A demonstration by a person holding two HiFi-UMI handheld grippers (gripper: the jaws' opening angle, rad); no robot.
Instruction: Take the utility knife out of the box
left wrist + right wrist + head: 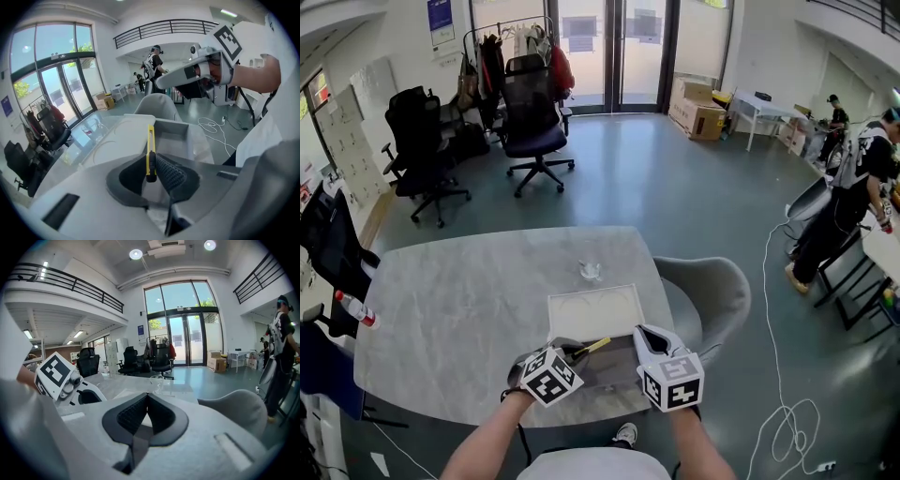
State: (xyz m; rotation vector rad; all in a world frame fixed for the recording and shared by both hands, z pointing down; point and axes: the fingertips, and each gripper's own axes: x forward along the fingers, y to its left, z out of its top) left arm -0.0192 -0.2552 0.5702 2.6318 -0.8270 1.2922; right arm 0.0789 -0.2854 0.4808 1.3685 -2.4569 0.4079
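My left gripper (151, 169): jaws clamped on utility knife (150, 140), pinched at its dark end. Long axis runs from jaws to 12 o'clock, yellow end above box (180, 136). My right gripper (146, 404): jaws together, empty, at knife's 3 o'clock. Left hand nearer.

The person is wearing a white top (591, 463) and a white shoe (625, 434). The left gripper (574, 352) and right gripper (644, 334) are showing pale grey shells, black ribbed pads (171, 174) and black-and-white marker cubes (551, 377).
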